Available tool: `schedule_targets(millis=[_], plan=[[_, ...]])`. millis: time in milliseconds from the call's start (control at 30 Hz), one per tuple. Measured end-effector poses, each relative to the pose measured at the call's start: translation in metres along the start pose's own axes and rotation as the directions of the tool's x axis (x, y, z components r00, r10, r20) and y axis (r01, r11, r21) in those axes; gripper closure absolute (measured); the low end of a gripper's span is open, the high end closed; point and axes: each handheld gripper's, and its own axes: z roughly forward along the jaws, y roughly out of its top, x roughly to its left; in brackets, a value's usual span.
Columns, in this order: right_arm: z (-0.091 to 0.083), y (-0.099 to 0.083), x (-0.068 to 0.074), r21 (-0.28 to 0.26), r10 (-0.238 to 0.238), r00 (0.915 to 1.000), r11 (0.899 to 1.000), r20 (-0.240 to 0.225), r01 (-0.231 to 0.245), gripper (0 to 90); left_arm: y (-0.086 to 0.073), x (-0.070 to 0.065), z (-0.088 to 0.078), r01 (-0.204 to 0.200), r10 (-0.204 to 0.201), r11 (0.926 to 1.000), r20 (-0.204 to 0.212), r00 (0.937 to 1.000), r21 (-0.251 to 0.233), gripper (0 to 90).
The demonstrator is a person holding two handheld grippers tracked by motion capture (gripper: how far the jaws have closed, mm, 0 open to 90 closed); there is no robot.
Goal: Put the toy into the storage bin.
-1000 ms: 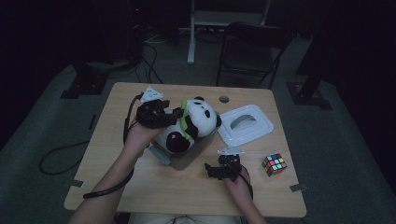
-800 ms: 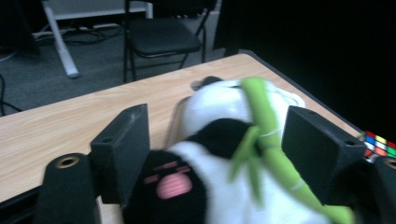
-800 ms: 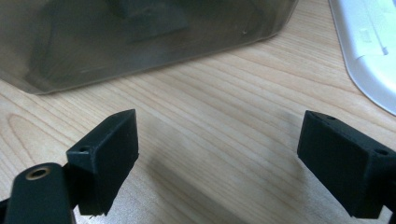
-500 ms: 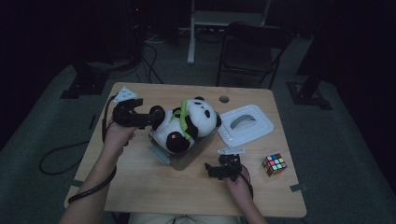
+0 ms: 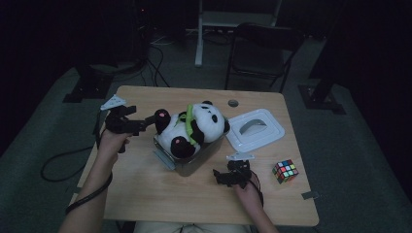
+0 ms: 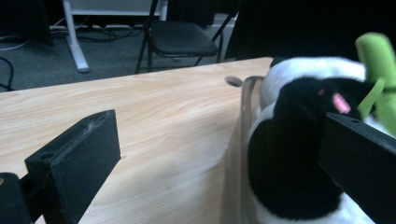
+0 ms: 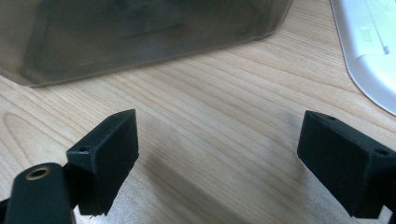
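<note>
Tabletop: panda (image 5: 192,128) beside left gripper (image 5: 145,125)

A white lid (image 5: 255,129) lies flat on the wooden desk (image 5: 145,184) near its right edge toward the far side, and a small round hole (image 5: 233,103) sits in the desktop by the far edge. A colourful puzzle cube (image 5: 285,171) rests near the right edge, closer to the near side, with a small grey tab (image 5: 310,195) at the near right corner. Beyond the desk stands a dark chair (image 5: 265,53) on the grey floor, where cables (image 5: 58,165) trail.
</note>
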Motion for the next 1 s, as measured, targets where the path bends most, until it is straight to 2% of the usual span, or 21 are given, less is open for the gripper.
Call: schedule_targets(millis=[133, 300, 433, 600, 700, 800, 933, 967, 1000], plan=[[0.000, 0.001, 0.001, 0.000, -0.004, 1.0000, 1.000, -0.001, 0.004, 12.2, -0.010, 0.009, 0.007, -0.041, 0.047, 0.9974, -0.100, 0.9939, 0.059, 1.1], [0.000, 0.003, 0.000, -0.010, -0.001, 1.0000, 1.000, 0.000, 0.001, 12.2, -0.033, 0.028, 0.028, 0.005, 0.013, 0.9920, -0.138, 0.9904, 0.126, 1.1], [-0.001, 0.008, -0.001, -0.024, 0.005, 1.0000, 1.000, 0.000, -0.005, 12.2, -0.048, 0.037, 0.045, 0.029, -0.007, 0.9872, -0.144, 0.9895, 0.157, 1.1], [0.000, 0.015, -0.001, -0.043, 0.004, 1.0000, 0.999, 0.000, -0.004, 12.2, -0.057, 0.043, 0.065, 0.026, 0.001, 0.9825, -0.148, 0.9890, 0.184, 1.1], [0.003, 0.018, 0.001, -0.042, 0.000, 1.0000, 0.999, 0.002, 0.000, 12.2, -0.061, 0.041, 0.077, 0.020, 0.012, 0.9780, -0.155, 0.9878, 0.208, 1.1], [0.005, 0.020, 0.000, -0.043, 0.004, 1.0000, 0.999, 0.005, -0.004, 12.2, -0.064, 0.040, 0.088, 0.018, 0.015, 0.9731, -0.144, 0.9895, 0.230, 1.1], [0.006, 0.023, -0.003, -0.049, 0.015, 0.9998, 0.999, 0.014, -0.014, 12.2, -0.066, 0.034, 0.098, 0.002, 0.029, 0.9726, -0.128, 0.9914, 0.233, 1.1], [0.007, 0.024, -0.004, -0.051, 0.018, 0.9997, 0.999, 0.016, -0.018, 12.2, -0.066, 0.032, 0.099, -0.002, 0.033, 0.9697, -0.122, 0.9920, 0.244, 1.1], [0.006, 0.025, -0.005, -0.056, 0.024, 0.9996, 0.998, 0.015, -0.023, 12.2, -0.066, 0.031, 0.100, -0.007, 0.038, 0.9709, -0.125, 0.9914, 0.239, 1.3]])
